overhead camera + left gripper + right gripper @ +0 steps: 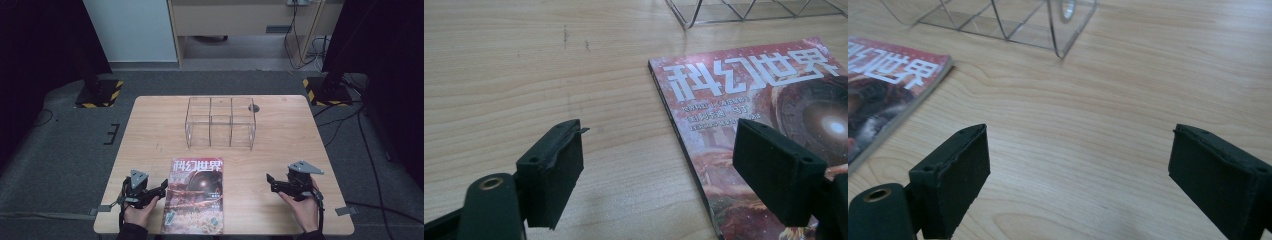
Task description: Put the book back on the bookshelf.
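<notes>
Magazine lies flat, cover up, at the near edge of the wooden bench, in front of the clear acrylic organizer. Left gripper sits just beside the magazine's left edge, jaws spread wide and empty, one jaw over the cover. Right gripper rests well apart to the right, jaws released, over bare wood.

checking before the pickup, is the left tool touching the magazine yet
Cannot tell. In the left gripper view the left tool stands open astride the magazine spine edge, one jaw above the cover, but whether it rests on it is unclear.
</notes>
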A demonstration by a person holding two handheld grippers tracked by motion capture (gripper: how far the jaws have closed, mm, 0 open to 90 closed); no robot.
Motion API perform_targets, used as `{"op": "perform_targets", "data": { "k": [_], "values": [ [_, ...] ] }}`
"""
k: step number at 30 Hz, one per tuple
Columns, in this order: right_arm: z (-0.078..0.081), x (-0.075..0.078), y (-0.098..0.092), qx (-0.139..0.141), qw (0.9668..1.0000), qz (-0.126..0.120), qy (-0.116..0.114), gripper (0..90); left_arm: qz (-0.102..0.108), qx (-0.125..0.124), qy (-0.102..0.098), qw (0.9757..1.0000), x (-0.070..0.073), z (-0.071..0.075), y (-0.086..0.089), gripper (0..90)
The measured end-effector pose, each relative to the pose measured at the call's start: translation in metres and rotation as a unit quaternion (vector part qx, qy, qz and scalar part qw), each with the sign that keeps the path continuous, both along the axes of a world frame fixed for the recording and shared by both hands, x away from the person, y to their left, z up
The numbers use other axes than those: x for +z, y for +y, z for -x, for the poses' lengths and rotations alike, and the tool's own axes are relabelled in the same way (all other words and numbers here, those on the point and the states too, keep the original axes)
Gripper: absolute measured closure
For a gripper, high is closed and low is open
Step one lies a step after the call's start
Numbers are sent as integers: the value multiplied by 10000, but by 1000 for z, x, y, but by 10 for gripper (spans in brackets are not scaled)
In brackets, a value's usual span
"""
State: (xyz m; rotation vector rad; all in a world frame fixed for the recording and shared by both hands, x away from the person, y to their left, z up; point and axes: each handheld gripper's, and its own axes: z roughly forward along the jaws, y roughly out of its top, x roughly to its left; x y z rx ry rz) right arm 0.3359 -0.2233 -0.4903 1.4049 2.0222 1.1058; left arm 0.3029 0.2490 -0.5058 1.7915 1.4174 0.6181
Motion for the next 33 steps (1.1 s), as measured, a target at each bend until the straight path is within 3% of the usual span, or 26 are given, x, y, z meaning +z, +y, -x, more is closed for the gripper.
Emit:
{"op": "perform_targets", "data": {
  "k": [7, 16, 25, 33],
  "values": [
    [-2, 11, 18, 137, 9997, -97, -185, 125, 38, -45, 49, 10000, -1, 1, -1, 203],
    [-7, 24, 42, 402, 9988, -120, -252, 128, 64, -133, 91, 9998, -1, 2, -2, 210],
    [-8, 28, 67, 656, 9973, -216, -235, 144, 38, -244, 127, 9996, -3, 4, -6, 234],
    [-8, 29, 85, 876, 9956, -289, -159, 188, -10, -386, 218, 9990, -6, 4, -13, 317]
  ]
}}
